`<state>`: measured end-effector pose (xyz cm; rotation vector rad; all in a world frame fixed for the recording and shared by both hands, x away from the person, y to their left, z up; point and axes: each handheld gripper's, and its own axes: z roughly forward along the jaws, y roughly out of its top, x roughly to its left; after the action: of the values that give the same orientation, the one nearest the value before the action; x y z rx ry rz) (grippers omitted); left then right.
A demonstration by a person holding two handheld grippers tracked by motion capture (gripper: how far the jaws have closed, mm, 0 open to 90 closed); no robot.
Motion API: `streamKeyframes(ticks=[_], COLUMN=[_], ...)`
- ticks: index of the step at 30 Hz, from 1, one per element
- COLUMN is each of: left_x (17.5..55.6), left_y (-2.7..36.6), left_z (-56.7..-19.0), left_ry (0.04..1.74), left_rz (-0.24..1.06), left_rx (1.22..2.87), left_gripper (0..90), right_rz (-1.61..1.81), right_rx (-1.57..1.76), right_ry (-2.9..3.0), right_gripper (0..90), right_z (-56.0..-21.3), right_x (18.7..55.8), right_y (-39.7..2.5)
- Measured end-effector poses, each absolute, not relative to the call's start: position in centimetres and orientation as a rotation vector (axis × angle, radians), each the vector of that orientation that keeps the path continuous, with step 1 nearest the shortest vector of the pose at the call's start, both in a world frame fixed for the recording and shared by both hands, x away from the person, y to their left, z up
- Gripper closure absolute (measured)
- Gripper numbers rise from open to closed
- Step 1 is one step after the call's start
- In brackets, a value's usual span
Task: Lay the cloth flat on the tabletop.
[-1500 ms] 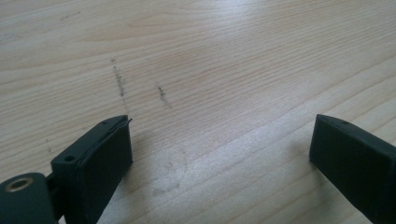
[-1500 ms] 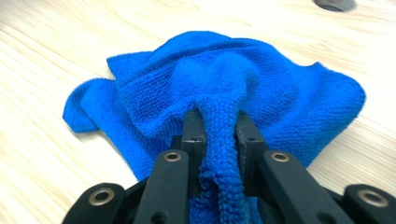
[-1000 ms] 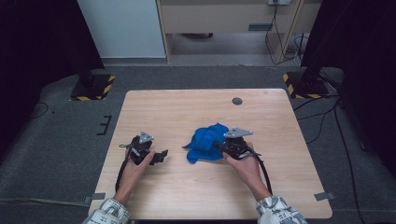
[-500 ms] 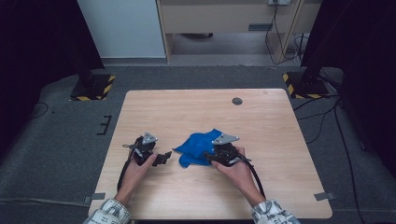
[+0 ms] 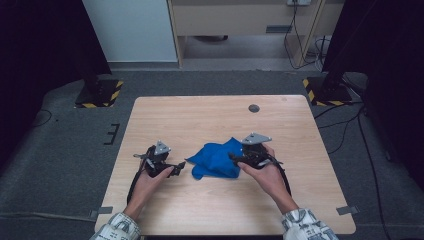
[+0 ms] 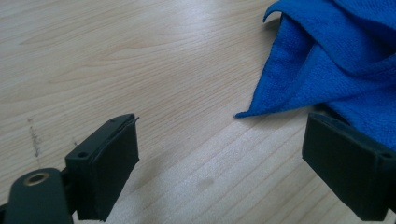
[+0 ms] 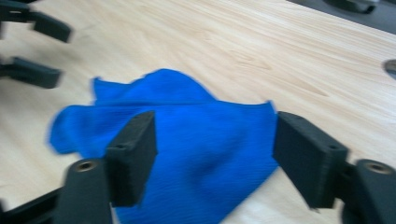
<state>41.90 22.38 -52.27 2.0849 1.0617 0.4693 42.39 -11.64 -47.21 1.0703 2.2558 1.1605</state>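
I see the blue cloth (image 5: 217, 160) lying crumpled on the wooden table (image 5: 200, 115), near the table's near edge and a little right of centre; the left gripper (image 5: 175, 168) rests on the table just left of the cloth, jaws spread wide apart, with a pointed cloth corner (image 6: 247, 113) lying on the wood between them and touching neither. The right gripper (image 5: 235, 158) sits at the cloth's right side; I read its jaws as apart, with cloth spread between them and nothing clamped. A small dark disc (image 5: 254, 108) lies far on the table, well apart from the cloth.
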Motion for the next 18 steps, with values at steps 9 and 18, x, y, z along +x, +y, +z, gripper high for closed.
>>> streamKeyframes(ticks=[9, 18], left_x=[42.4, 42.4], left_y=[21.4, 21.5], left_z=[-52.6, -52.5], left_ry=[1.016, 1.026], left_rz=[0.514, 0.511], left_rx=[2.121, 2.119], left_gripper=[16.1, 21.3], right_rz=[1.071, 1.032], right_rx=[1.126, 1.220], right_ry=[2.240, 2.286], right_gripper=[60.7, 53.1], right_z=[-48.8, -50.7], right_x=[47.4, 50.4], right_y=[-11.5, -11.0])
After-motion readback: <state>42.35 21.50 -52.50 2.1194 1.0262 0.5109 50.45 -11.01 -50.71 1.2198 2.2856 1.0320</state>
